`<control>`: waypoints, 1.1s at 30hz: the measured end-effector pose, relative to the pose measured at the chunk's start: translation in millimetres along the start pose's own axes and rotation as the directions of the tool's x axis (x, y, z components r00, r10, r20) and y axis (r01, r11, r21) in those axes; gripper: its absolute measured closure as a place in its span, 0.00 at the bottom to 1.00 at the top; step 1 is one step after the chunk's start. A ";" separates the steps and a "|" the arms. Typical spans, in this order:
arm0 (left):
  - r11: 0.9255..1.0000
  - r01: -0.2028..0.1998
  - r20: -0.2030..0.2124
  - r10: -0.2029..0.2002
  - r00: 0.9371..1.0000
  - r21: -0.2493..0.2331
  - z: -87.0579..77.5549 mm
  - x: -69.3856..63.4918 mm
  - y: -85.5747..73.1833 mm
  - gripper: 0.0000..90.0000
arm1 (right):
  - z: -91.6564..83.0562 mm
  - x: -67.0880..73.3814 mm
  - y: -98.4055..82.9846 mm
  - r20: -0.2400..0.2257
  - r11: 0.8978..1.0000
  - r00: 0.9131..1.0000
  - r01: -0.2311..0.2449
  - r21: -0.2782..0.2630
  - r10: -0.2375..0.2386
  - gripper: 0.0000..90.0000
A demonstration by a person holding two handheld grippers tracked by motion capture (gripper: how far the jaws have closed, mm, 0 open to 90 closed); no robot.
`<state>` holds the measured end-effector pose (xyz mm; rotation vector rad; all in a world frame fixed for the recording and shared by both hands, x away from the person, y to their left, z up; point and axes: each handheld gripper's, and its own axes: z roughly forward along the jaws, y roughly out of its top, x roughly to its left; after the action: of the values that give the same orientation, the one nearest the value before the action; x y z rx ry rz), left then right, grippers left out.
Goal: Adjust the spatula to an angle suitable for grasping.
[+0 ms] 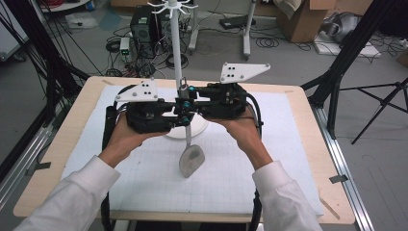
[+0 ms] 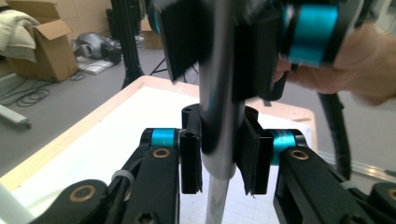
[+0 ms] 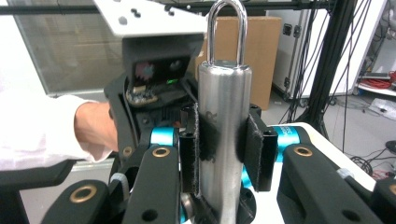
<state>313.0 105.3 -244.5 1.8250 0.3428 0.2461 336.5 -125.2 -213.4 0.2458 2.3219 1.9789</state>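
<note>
A kitchen utensil with a grey head (image 1: 191, 161) hangs upright over the white mat, its head just above the mat. My left gripper (image 1: 182, 117) comes in from the left and is shut on its silver handle (image 2: 217, 154). My right gripper (image 1: 188, 96) comes in from the right and clamps the same handle slightly higher. In the right gripper view the black pads (image 3: 189, 149) press both sides of the handle (image 3: 224, 116), with a metal hanging loop (image 3: 227, 32) on top. The left gripper view has the right gripper's jaws around the handle above mine.
A white stand (image 1: 176, 53) with hooks at its top rises just behind the grippers, its round base (image 1: 199, 127) on the mat (image 1: 269, 163). The wooden table's edges (image 1: 315, 144) frame the mat. Tripods, cables and cardboard boxes stand on the floor beyond.
</note>
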 end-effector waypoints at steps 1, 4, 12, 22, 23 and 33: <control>1.000 -0.004 -0.012 0.004 1.000 -0.001 0.6 0.2 -1.6 0.71 | -0.8 -0.3 0.0 0.001 1.000 1.000 -0.009 -0.002 0.009 0.79; 1.000 -0.027 -0.027 0.027 0.999 -0.008 -1.6 1.8 -5.1 0.60 | -3.3 -0.9 0.5 0.008 1.000 1.000 -0.005 -0.010 0.005 0.79; 1.000 -0.002 -0.036 0.002 0.999 0.009 -13.7 5.5 -12.0 0.24 | -10.1 -6.5 1.6 0.020 1.000 1.000 -0.008 0.007 0.008 0.79; 1.000 -0.010 -0.068 0.009 0.998 -0.015 -35.0 16.7 -31.2 0.02 | -17.4 -13.6 2.8 0.037 1.000 0.999 -0.019 0.000 0.019 0.79; 1.000 -0.005 -0.070 0.004 0.998 -0.021 -37.2 18.2 -33.6 0.02 | -18.3 -13.9 2.9 0.042 1.000 0.999 -0.021 0.003 0.020 0.79; 0.998 0.023 -0.114 -0.029 0.993 -0.052 -65.5 30.2 -63.2 0.02 | -34.0 -18.0 0.5 0.077 0.999 0.997 -0.030 0.018 0.028 0.79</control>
<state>312.2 191.0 -287.4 1.7597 0.4368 0.3395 348.6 -161.4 -208.1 0.3525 2.3036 1.9253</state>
